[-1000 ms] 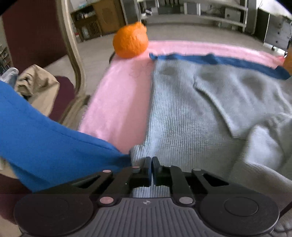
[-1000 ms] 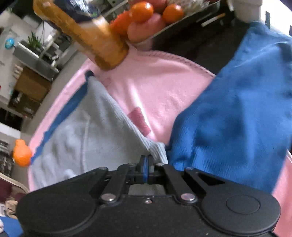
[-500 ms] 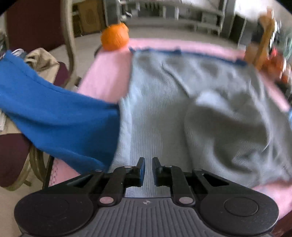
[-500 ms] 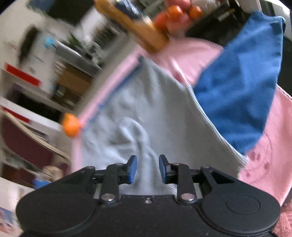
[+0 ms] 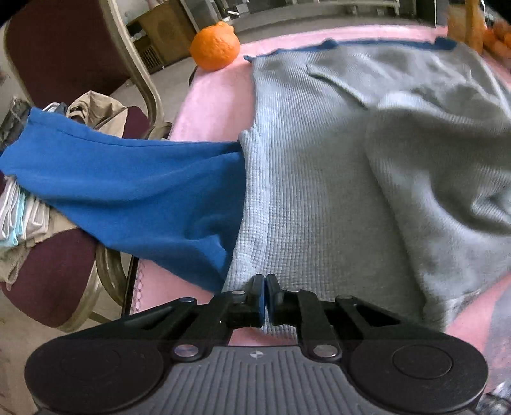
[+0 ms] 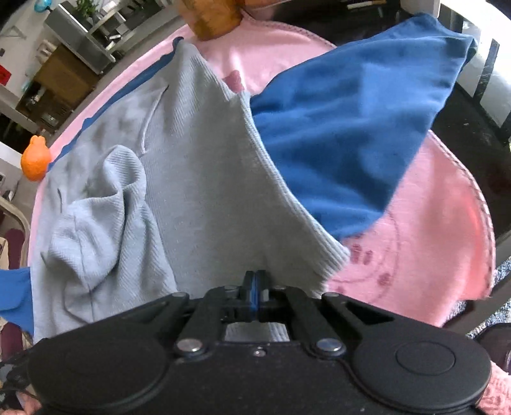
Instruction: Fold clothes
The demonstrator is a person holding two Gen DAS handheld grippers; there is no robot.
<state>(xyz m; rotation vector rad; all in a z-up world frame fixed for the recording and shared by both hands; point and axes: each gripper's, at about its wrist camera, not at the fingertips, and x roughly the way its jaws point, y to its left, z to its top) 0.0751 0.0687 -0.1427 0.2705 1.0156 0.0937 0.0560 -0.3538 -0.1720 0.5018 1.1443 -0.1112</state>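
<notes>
A grey knit sweater [image 5: 319,175] with blue sleeves lies spread on a pink cloth [image 5: 214,102]. My left gripper [image 5: 265,282] is shut on its near hem, close to the left blue sleeve [image 5: 143,188], which trails off toward a chair. In the right wrist view my right gripper [image 6: 255,277] is shut on the near hem of the same sweater [image 6: 198,178]; the knit tents up to the pads. The right blue sleeve [image 6: 345,127] lies out over the pink cloth [image 6: 424,230]. A bunched fold [image 6: 95,217] stands up in the sweater's middle.
An orange fruit [image 5: 214,46] sits at the far left corner of the cloth. A maroon chair [image 5: 48,271] with a pile of clothes [image 5: 16,217] stands left of the table. An orange-brown container [image 6: 212,14] stands at the far edge.
Both grippers let go of the sweater's near corners, opened, moved inward along the hem and closed again. The sweater has bunched up in the middle.
</notes>
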